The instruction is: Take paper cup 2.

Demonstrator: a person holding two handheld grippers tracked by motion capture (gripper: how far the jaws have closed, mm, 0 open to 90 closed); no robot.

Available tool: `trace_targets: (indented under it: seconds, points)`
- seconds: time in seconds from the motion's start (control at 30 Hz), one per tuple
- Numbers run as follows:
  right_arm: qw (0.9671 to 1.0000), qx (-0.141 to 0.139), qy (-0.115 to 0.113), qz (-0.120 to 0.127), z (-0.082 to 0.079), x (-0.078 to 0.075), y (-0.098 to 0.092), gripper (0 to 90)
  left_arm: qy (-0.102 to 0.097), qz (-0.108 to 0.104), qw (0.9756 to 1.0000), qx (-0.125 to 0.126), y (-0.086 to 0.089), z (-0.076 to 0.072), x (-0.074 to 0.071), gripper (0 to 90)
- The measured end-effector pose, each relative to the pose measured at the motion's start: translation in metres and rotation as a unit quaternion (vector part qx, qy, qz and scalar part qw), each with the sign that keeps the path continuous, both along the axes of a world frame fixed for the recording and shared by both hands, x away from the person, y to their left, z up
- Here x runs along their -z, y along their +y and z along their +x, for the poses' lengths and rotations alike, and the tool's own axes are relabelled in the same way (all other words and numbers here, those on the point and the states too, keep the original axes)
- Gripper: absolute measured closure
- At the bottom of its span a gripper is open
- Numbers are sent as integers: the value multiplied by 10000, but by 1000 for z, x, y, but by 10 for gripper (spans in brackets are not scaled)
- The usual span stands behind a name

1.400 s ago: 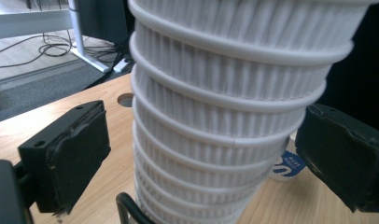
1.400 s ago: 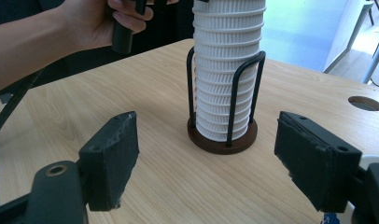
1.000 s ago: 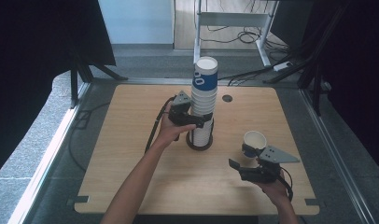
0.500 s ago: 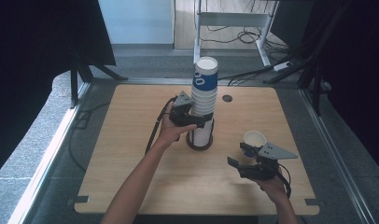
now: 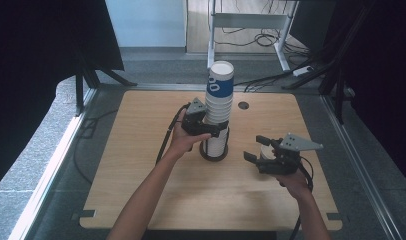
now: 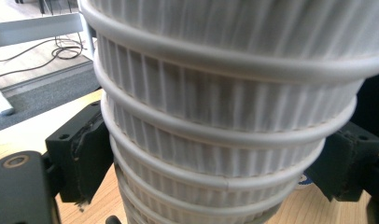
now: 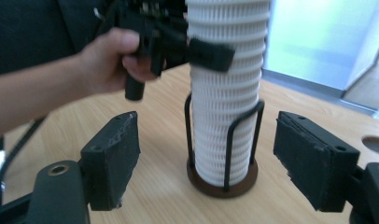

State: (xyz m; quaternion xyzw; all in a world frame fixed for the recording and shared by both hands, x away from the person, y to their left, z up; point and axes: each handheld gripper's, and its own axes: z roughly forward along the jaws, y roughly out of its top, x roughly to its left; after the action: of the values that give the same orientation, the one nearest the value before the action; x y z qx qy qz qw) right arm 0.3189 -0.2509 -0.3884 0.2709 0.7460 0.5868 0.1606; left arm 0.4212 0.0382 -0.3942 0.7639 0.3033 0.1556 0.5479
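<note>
1. While my left claw clamps the cup stack about halfway up, its pads pressing the ribbed sides after just closing in on them, I judge the step in hand to be steadying the stack.
2. That stack stands upright in a wire holder near the middle of the tabletop.
3. My right claw hangs to the right of the stack, apart from it, jaws wide with nothing between them, facing its lower part.
4. Next, I think, the right claw must go in to the stack, straddle one cup clear of the holder's wires, and close gently.
5. Paper crushes easily, so the squeeze should be light, and my left grip must hold firm or the whole stack will tip.
</note>
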Motion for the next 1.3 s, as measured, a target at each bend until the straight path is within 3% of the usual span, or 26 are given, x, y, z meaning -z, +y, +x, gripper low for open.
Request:
trace_targets:
  seconds: [0.1,0.57,0.87,1.0,1.3]
  points:
    - [9998,-160,-51,116,9,-13,-1,230,0,6,10000,5,0,0,0,121]
    - [9990,-438,-94,84,46,-69,20,230,7,-14,10000,3,1,-1,1,121]
    - [9985,-527,-121,78,59,-93,35,217,17,-34,10000,-31,0,-1,1,122]
    - [9983,-525,-160,195,65,-105,38,209,31,-25,10000,-39,-1,-1,0,122]
    - [9984,-519,-194,96,76,-123,54,203,43,-8,10000,-59,-3,-2,0,122]
